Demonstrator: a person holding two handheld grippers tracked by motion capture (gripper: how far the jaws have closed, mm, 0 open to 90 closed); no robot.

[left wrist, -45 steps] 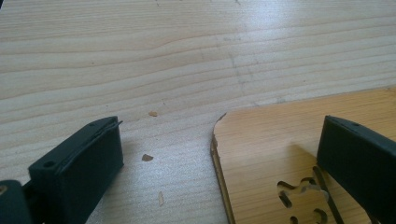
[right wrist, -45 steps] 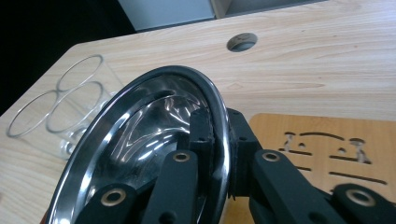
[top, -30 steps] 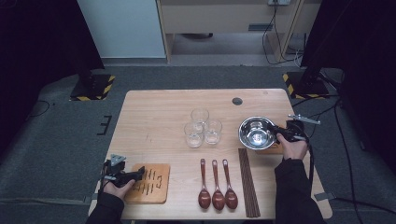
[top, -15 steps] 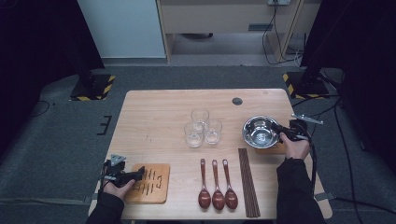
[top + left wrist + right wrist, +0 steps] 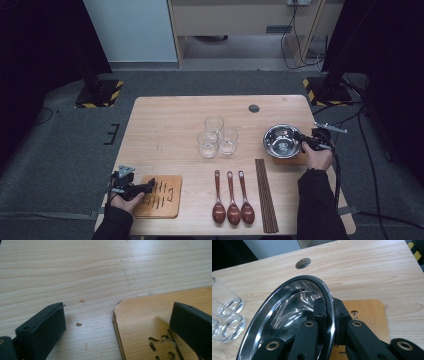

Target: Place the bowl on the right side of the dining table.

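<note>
R gripper (image 5: 327,315) astride bowl (image 5: 287,315) rim.

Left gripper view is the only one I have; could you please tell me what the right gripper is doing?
Observer: The right gripper is shut on the rim of a steel bowl, one finger inside and one outside.
Operator: Thank you; where is that bowl?
Observer: At the right side of the table, over a wooden board.
Operator: And what else is on the table?
Observer: Three glasses in the middle, with three spoons and chopsticks near the front edge.
</note>
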